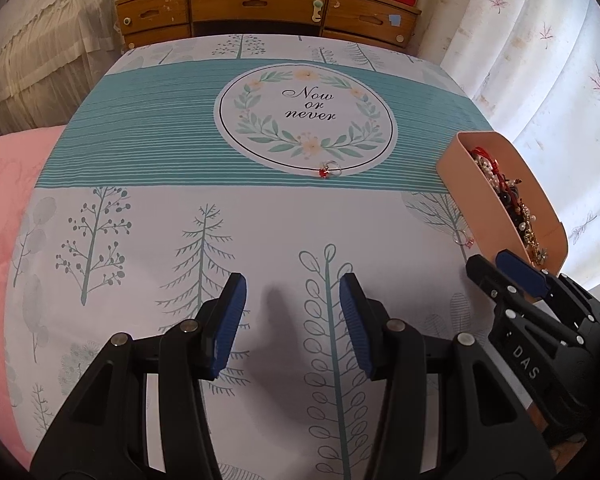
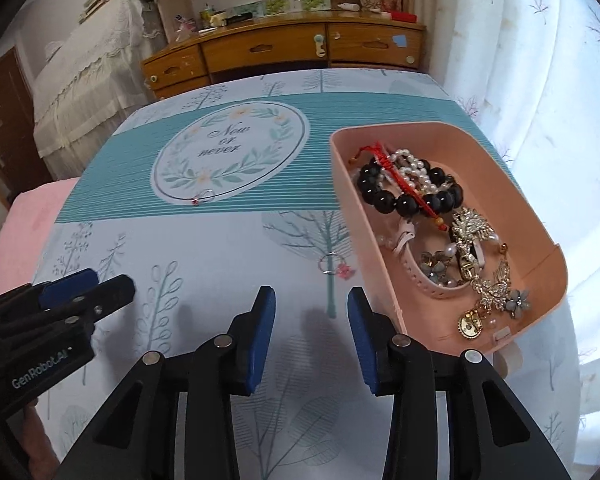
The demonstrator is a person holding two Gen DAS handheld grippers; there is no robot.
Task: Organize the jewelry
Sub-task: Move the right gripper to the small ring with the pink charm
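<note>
The left gripper [image 1: 292, 320] hangs released over the bench [image 1: 140, 272], nothing between its pads. Further toward the middle, a red-stone ring [image 1: 329, 169] lies on the printed circle's near rim. The right gripper [image 2: 311, 326], jaws closing on nothing, points at a pink-charm ring [image 2: 334, 266] just beside the pink tray [image 2: 380, 280] at the bench's right edge. Best to straddle this thin ring squarely, pinch low, then lift clear over the tray wall.

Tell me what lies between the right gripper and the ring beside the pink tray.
Only bare printed tablecloth; in the right wrist view, nothing separates the right gripper from the ring.
</note>
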